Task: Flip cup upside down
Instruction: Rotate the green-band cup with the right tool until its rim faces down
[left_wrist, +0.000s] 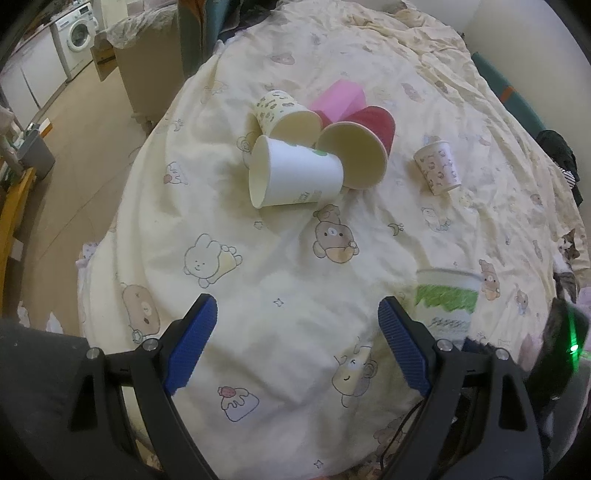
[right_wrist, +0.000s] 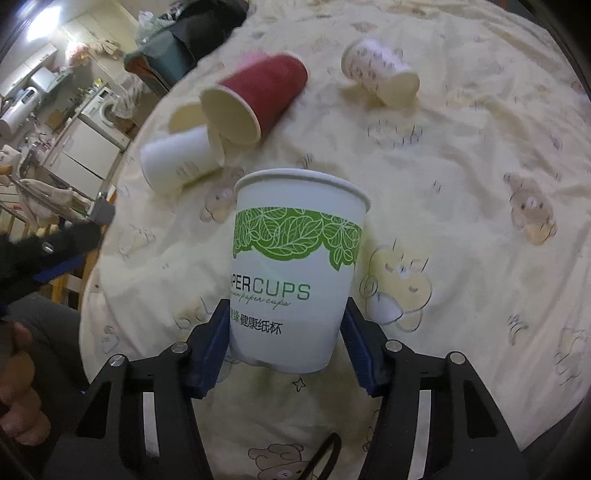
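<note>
A white paper cup with a green leaf band (right_wrist: 295, 273) stands mouth up between the blue pads of my right gripper (right_wrist: 286, 325), which is shut on its lower part just above the bed. The same cup shows blurred at the right of the left wrist view (left_wrist: 445, 299). My left gripper (left_wrist: 297, 321) is open and empty over the quilt, left of that cup. Farther back lie a plain white cup (left_wrist: 295, 173), a red cup (left_wrist: 358, 147) and a patterned cup (left_wrist: 284, 114), all on their sides. A small pink patterned cup (left_wrist: 437, 168) lies to the right.
A cream quilt with cartoon bears (left_wrist: 280, 258) covers the bed. A pink block (left_wrist: 338, 98) sits behind the cups. The bed's left edge drops to a wooden floor (left_wrist: 74, 147). A washing machine (left_wrist: 77, 35) stands far left. Dark clothes (left_wrist: 561, 155) lie at the right edge.
</note>
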